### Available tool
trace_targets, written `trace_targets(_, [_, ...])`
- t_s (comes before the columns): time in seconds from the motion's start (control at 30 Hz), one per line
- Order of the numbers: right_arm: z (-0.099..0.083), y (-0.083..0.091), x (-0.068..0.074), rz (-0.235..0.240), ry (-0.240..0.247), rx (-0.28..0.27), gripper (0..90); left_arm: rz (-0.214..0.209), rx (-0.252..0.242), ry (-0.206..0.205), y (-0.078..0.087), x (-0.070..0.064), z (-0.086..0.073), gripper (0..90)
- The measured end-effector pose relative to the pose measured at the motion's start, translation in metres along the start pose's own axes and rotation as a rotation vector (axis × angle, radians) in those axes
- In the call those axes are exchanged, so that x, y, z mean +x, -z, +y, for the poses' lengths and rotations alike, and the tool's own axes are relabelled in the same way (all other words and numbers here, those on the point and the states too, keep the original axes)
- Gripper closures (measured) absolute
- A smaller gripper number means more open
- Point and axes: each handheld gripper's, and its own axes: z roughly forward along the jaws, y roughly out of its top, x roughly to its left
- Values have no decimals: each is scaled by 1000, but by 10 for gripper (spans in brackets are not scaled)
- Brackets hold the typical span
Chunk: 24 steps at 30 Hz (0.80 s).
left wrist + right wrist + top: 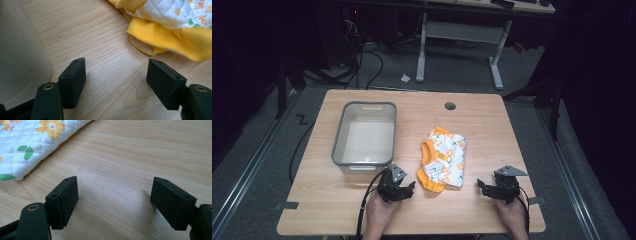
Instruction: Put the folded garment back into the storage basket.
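Nearest the high camera, two hands come up from the bottom edge, each holding a black gripper low over the wooden table point(492, 120). Taking the folded garment point(443, 159) as the landmark: it lies on the table a little right of centre, a quilted white piece printed with orange flowers and green leaves, with yellow-orange trim along its left and near edges.

The left gripper point(404, 189) sits just off the garment's near-left corner, close to it but not touching. Its jaws stand wide apart with nothing between them; in the left gripper view the left gripper point(116, 75) frames bare wood, and the garment point(172, 27) with its yellow cuff lies just beyond the far jaw, up and to the right. The pale wall of the bin point(20, 55) stands close beside the other jaw.

The right gripper point(492, 188) rests to the right of the garment's near end, a clear gap of table between them. Its jaws are likewise spread wide and hold nothing; in the right gripper view the right gripper point(115, 195) looks over bare wood grain, with the garment point(30, 145) and its quilted edge lying ahead and to the left, apart from the jaws.

Left of the garment, a grey-rimmed translucent bin point(339, 137) stands on the table, near but not touching it. Beyond the garment, a round cable hole point(450, 106) is set in the tabletop.
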Motion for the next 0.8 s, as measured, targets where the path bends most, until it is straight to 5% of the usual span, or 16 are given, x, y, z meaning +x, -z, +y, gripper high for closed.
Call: trace_targets(0.8, [0,0,0,0,-2,1,226,5,-1,6,0,0,0,322])
